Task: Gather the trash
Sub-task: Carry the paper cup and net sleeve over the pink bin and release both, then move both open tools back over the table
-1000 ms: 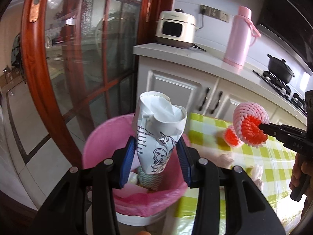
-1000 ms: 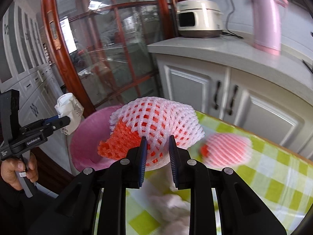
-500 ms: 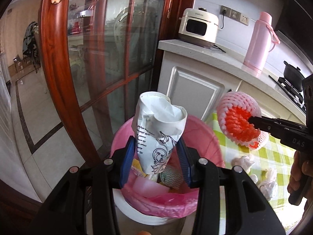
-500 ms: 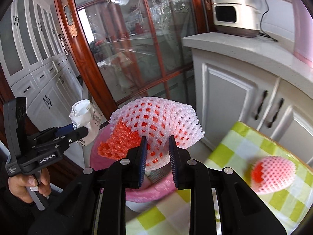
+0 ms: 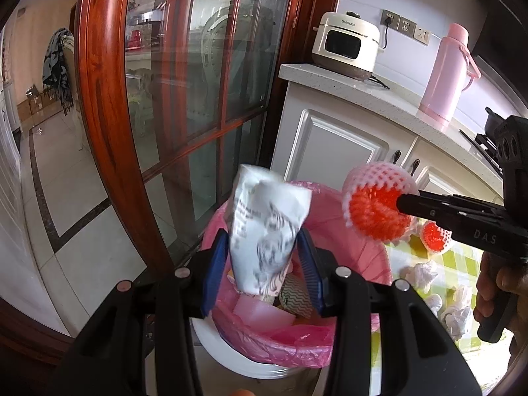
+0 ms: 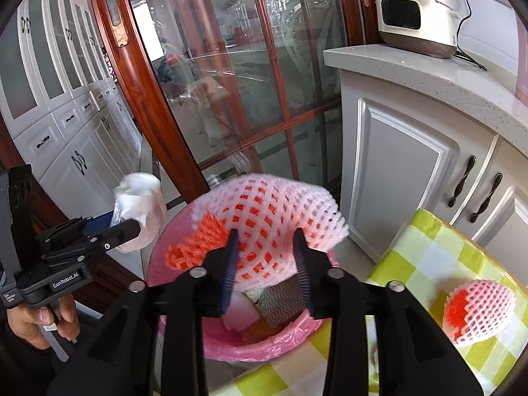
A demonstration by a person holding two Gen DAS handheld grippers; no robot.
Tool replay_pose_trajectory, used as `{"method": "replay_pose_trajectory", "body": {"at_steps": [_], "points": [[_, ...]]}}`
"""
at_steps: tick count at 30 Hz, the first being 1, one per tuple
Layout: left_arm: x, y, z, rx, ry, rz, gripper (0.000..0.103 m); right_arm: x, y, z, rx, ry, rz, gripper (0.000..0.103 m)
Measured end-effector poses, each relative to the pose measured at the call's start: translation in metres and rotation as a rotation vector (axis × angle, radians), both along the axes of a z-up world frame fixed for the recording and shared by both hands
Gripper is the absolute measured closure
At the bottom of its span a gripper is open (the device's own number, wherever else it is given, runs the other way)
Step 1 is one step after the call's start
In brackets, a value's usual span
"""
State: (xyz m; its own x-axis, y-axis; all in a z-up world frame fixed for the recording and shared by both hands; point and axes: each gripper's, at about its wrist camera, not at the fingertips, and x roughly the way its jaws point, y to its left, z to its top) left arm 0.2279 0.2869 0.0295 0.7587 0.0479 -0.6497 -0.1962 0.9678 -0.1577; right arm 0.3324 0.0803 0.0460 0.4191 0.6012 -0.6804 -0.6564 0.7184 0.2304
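A crumpled paper cup (image 5: 269, 231) is sitting between the blue pads of the left gripper (image 5: 264, 264), which is clenching it just above the bin (image 5: 373, 257). The cup looks blurred, so whether the pads are pressing hard is not clear, but they are lying against both its sides. To the right of the bin's rim, a pink and orange foam fruit net (image 6: 264, 221) is hanging over the bin's mouth between the fingers of the right gripper (image 6: 265, 260). That gripper's jaws are opening, and the net is loose between them, with gaps showing at the pads.

The bin is lined with a pink bag and is already holding a pink block, a zigzag-patterned wrapper (image 6: 283, 300) and other scraps. Just beside the bin, on its right, a table with a green checked cloth (image 6: 425, 247) is carrying a second foam net (image 6: 475, 310) and several crumpled white tissues (image 5: 422, 270). Behind the bin a red wooden glass door (image 5: 198, 99) is standing, and to the right of it white cupboards are bearing a rice cooker (image 5: 346, 46) and a pink flask (image 5: 445, 72). A hand (image 6: 36, 316) is gripping the left gripper's handle.
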Motion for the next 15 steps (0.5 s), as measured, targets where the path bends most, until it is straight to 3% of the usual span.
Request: {"method": "replay_pose_trajectory", "body": {"at_steps": [7, 15], "points": [[0.0, -0.004, -0.002, 0.001, 0.003, 0.003, 0.056, 0.002, -0.008, -0.001, -0.005, -0.014, -0.025, 0.04], [-0.009, -0.012, -0.001, 0.001, -0.005, -0.002, 0.05, -0.003, -0.043, 0.005, 0.004, -0.042, -0.076, 0.034]]}}
